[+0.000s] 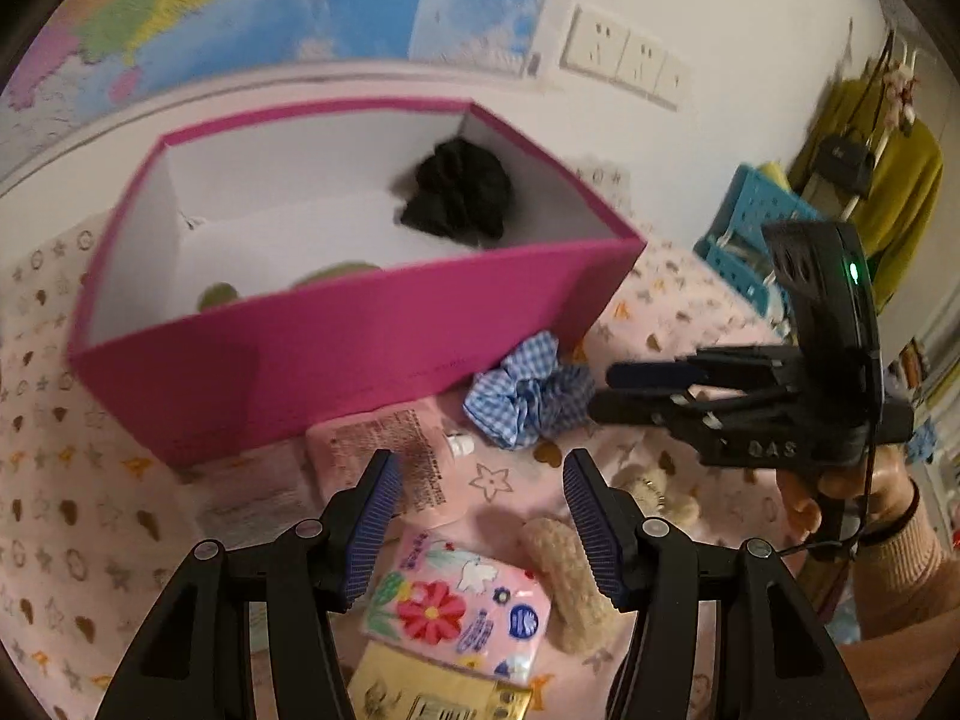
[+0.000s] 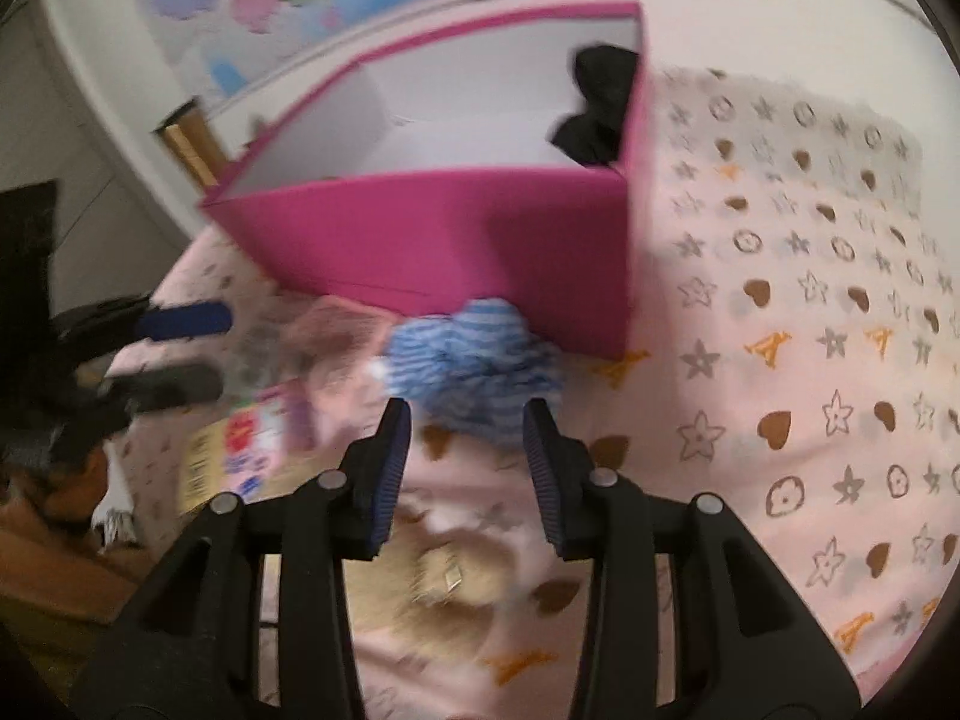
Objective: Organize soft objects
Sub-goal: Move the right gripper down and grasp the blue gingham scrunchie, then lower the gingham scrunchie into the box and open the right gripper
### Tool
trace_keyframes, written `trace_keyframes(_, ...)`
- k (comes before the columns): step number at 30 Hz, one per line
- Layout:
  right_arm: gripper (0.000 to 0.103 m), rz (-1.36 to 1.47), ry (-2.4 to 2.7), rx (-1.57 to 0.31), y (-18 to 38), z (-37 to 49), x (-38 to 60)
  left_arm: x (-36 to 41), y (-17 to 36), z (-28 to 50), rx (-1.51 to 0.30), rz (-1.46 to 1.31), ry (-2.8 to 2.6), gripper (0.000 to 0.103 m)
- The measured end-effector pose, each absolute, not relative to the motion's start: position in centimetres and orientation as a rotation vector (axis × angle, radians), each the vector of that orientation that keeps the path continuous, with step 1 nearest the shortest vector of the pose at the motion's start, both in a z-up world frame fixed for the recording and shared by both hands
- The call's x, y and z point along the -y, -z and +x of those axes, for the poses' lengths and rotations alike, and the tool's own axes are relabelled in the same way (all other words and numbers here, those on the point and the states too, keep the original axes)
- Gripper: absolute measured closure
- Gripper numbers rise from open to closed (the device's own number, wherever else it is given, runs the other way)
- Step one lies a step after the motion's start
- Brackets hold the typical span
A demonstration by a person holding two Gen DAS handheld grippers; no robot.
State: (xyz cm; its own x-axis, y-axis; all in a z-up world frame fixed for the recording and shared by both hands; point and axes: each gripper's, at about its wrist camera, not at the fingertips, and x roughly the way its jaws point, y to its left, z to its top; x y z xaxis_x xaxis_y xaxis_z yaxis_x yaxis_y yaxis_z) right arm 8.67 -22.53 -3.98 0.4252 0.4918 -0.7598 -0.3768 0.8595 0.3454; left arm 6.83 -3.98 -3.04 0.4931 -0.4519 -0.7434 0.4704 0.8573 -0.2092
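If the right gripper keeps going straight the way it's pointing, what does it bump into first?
Probably the blue checked scrunchie, lying on the pink cloth right ahead of the open right gripper. The pink box stands behind it. The blur makes depth uncertain.

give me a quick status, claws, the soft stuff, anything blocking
Both claws open, empty: left claw, right claw. Blue scrunchie on the cloth beside the pink box; black scrunchie inside. Nothing blocking.

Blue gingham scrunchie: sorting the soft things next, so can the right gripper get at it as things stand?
Probably yes: the blue gingham scrunchie lies on the cloth just beyond the open right gripper, nothing between; the pink box stands behind.
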Motion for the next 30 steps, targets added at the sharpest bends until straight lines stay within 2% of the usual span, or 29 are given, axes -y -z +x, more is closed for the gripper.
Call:
trace_keyframes(4,0.058,0.155,-0.521,-1.019,5.5,10.8,22.6,6.0,4.8,7.9,-0.934,0.062,0.561,0.045)
trace_keyframes(10,0.059,0.156,-0.530,-1.026,6.6,11.6,22.3,7.8,6.6,10.0,-1.014,0.073,0.574,0.046)
trace_keyframes(11,0.062,0.159,-0.528,-1.023,6.5,11.6,22.4,8.0,6.8,10.3,-1.029,0.069,0.572,0.048)
trace_keyframes(13,0.090,0.168,-0.540,-1.013,6.3,11.2,22.6,8.3,7.3,10.8,-1.057,0.055,0.579,0.053)
trace_keyframes(15,0.090,0.157,-0.546,-0.998,6.0,10.7,22.6,8.4,7.4,11.2,-1.061,0.046,0.580,0.069)
trace_keyframes(18,0.092,0.162,-0.578,-0.956,4.7,9.7,22.6,8.4,7.3,11.3,-1.082,0.003,0.632,0.077)
trace_keyframes(23,0.092,0.136,-0.620,-0.866,0.9,7.9,22.6,7.8,5.7,10.7,-1.024,-0.049,0.685,0.078)
trace_keyframes(30,0.092,0.124,-0.684,-0.724,-4.8,6.7,23.0,6.9,0.4,9.4,-0.879,-0.067,0.719,0.078)
